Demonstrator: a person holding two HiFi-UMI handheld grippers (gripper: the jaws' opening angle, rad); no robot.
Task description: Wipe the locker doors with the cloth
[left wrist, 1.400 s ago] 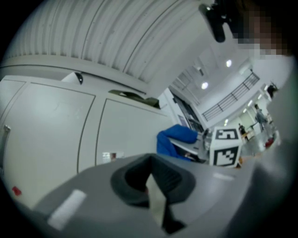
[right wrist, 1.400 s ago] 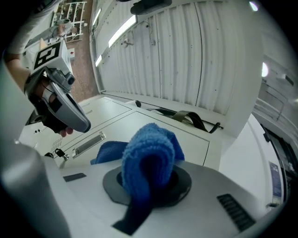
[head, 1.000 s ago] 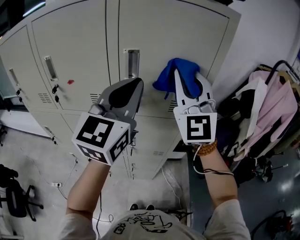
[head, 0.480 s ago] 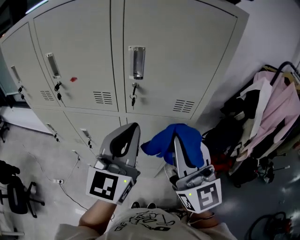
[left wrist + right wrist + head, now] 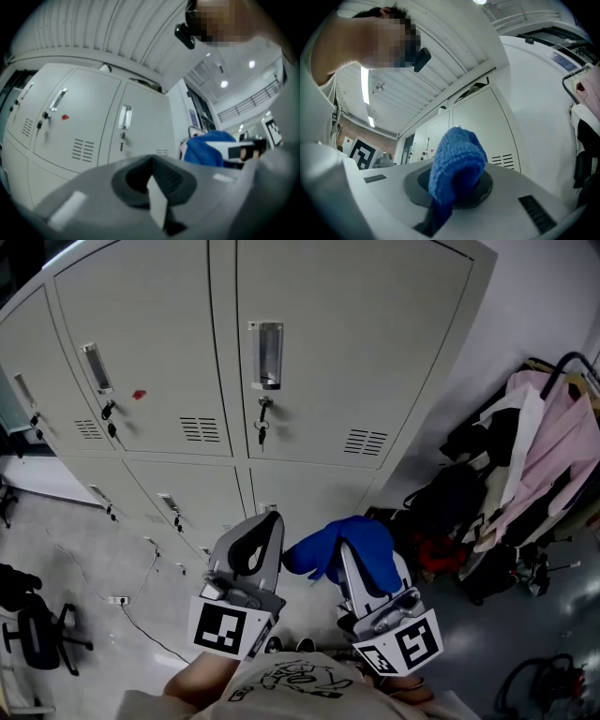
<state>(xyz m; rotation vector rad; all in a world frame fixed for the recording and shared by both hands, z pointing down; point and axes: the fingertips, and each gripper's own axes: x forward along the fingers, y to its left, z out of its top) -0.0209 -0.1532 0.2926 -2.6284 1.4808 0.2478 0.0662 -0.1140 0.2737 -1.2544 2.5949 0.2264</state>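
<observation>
A bank of grey lockers fills the head view; the upper right door (image 5: 366,343) carries a metal handle (image 5: 265,352) with keys below it, and the upper left door (image 5: 150,343) has a small red mark. My right gripper (image 5: 349,547) is shut on a blue cloth (image 5: 328,547), held low near the person's body and apart from the doors. In the right gripper view the blue cloth (image 5: 457,164) bulges up out of the right gripper (image 5: 450,192). My left gripper (image 5: 270,519) is shut with nothing in it, just left of the cloth; the left gripper (image 5: 153,180) faces the lockers.
A rack of pink and white clothes (image 5: 548,446) and dark bags (image 5: 445,507) stand to the right of the lockers. A black office chair (image 5: 28,634) sits at the lower left. Cables (image 5: 141,615) trail on the floor under the lower locker doors (image 5: 187,493).
Both grippers came down and back from the upper locker door to low in front of the body. The blue cloth stayed in the right gripper.
</observation>
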